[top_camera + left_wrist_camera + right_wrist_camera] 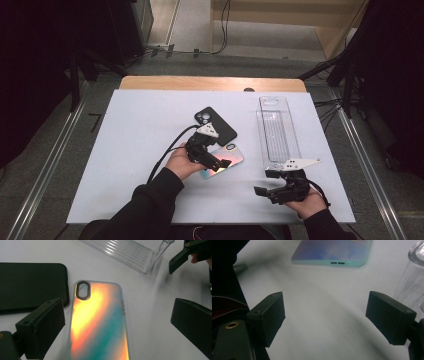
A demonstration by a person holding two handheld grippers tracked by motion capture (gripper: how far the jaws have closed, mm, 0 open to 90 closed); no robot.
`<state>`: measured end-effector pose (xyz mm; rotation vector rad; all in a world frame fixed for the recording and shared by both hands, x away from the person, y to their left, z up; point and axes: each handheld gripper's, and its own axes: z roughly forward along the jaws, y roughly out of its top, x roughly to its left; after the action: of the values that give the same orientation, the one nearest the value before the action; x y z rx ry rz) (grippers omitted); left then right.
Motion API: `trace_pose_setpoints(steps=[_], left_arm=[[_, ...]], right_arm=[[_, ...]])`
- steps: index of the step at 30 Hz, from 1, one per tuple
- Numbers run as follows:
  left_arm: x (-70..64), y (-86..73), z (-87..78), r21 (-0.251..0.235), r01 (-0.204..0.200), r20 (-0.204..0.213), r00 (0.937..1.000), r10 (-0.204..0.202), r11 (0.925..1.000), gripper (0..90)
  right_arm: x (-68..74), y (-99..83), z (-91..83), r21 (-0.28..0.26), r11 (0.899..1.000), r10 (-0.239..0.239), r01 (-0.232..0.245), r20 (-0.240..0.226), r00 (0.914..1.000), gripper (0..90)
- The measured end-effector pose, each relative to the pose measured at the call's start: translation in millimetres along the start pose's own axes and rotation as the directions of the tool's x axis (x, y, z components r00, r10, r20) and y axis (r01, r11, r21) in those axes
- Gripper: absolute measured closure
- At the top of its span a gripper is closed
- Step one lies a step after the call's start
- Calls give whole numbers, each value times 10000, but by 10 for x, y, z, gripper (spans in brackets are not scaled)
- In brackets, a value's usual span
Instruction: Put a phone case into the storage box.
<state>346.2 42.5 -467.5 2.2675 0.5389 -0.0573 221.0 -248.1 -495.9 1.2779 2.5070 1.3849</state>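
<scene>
A white table (135,165) bears everything here. Toward its far right lies a long clear plastic tray (277,131), lengthwise away from the person, its near end just beyond the right gripper. Left of the tray a black phone case (216,125) lies flat and at a slant, and just nearer than it lies an iridescent phone case (225,161), back side up with its oval camera cutout showing, orange shading into teal. The two cases lie close together; the left gripper view shows a narrow strip of table between them. The left gripper (212,159) hangs over the iridescent case with its jaws spread wide, one to each side of the case and neither touching it. The right gripper (264,186) sits near the table's front right, jaws likewise wide apart with nothing between them, pointing toward the iridescent case's short end.
</scene>
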Motion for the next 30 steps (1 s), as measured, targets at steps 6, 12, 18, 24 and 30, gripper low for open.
trace_pose_setpoints(steps=[6,12,18,24,30], left_arm=[[-3,-31,52,334,-155,-112,9998,159,9993,0],[-29,-70,139,604,-294,-180,9994,305,9977,0],[-9,-125,188,679,-237,-268,9993,256,9974,0],[2,-185,250,812,-277,-513,9982,320,9963,0],[5,-230,304,988,-373,-713,9965,444,9944,0]], right_arm=[[2,0,2,12,10000,-25,25,-10,10000,139],[4,-1,2,16,10000,-23,23,-12,10000,139],[7,-1,1,36,10000,-15,15,-11,10000,139],[8,0,3,36,10000,-30,31,-14,10000,139],[12,-1,-1,31,10000,-25,25,-10,10000,139]])
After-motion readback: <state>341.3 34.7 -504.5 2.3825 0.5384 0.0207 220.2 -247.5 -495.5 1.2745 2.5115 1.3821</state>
